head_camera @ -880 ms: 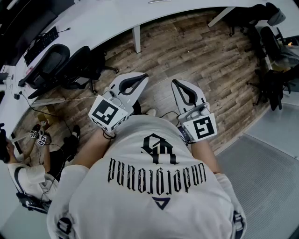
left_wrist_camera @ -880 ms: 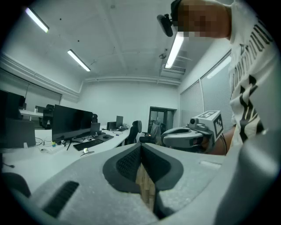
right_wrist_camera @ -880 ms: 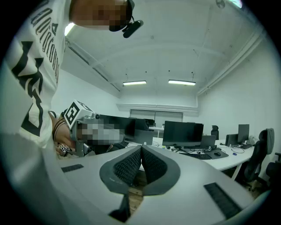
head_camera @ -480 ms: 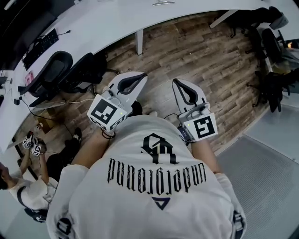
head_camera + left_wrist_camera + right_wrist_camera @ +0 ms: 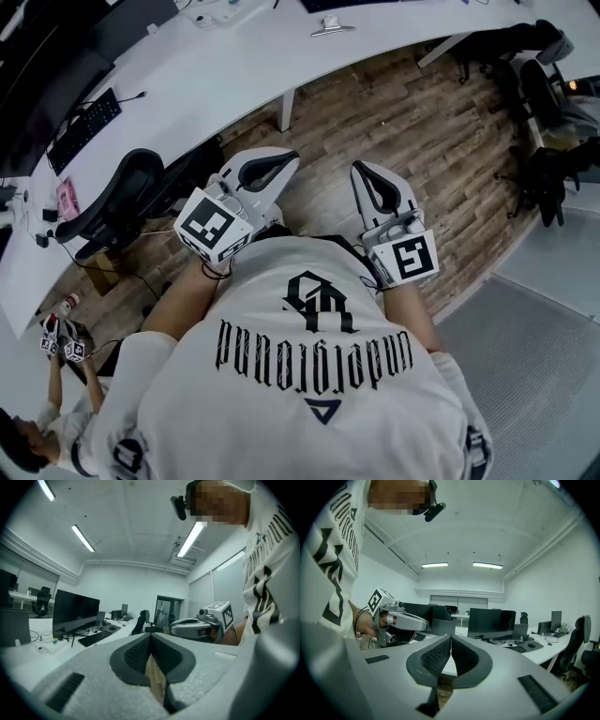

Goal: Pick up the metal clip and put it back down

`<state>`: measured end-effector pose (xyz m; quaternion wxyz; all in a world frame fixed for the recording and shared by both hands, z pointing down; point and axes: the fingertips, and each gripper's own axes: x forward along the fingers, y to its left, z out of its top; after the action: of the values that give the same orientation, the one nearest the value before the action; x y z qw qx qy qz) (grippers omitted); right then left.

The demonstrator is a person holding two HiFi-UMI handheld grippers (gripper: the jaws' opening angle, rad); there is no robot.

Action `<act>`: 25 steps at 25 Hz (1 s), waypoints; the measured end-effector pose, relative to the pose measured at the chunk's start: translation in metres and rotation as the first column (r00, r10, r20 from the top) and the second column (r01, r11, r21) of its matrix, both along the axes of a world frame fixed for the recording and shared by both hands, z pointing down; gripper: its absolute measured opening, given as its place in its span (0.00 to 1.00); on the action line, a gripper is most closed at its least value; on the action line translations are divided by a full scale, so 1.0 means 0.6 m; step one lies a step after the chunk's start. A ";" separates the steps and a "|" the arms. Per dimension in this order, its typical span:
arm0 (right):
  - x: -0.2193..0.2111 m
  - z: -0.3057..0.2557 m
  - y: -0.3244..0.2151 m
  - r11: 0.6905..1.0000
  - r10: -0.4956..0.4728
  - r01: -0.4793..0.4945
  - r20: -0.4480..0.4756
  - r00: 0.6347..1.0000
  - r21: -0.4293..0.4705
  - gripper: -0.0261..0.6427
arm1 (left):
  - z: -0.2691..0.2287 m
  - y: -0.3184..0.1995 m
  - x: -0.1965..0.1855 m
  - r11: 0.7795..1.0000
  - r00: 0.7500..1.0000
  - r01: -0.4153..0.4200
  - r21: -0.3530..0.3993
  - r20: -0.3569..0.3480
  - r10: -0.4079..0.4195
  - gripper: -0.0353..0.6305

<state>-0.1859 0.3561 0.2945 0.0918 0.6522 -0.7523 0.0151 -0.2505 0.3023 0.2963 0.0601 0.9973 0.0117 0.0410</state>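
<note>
The metal clip [image 5: 331, 28] lies on the curved white desk [image 5: 234, 66] at the top of the head view, far ahead of both grippers. I hold my left gripper [image 5: 292, 158] and right gripper [image 5: 358, 170] side by side close to my chest, above the wooden floor. Each has its jaws pressed together with nothing between them. The left gripper view shows its dark pads [image 5: 140, 656] meeting, with the right gripper [image 5: 192, 627] beside it. The right gripper view shows its own jaws shut [image 5: 451, 638] and the left gripper [image 5: 401, 619] at its left.
Black office chairs [image 5: 122, 187] stand under the desk at left, more chairs [image 5: 553, 122] at far right. A keyboard [image 5: 84, 117] lies on the desk. A white desk leg [image 5: 288, 110] stands ahead. Another person [image 5: 56, 412] crouches at lower left. A grey mat [image 5: 544, 366] covers the floor at right.
The head view has tilted up, so more of the desk shows and the metal clip has come into sight. Both grippers stay shut near my chest.
</note>
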 end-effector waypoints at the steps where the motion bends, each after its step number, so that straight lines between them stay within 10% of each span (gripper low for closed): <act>1: -0.001 0.001 -0.008 1.000 0.005 -0.005 -0.002 1.000 -0.002 0.06 | 0.002 -0.005 0.000 1.000 1.000 -0.012 -0.005 0.001 0.012 0.07; 25: 0.152 0.026 -0.128 0.998 -0.061 0.061 -0.001 0.998 -0.034 0.06 | 0.011 -0.111 0.115 0.996 0.999 0.054 -0.072 -0.001 -0.054 0.07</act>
<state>-0.0947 0.2794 0.3099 0.1042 0.6274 -0.7713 0.0246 -0.1818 0.2354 0.3028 0.0968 0.9945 -0.0135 0.0374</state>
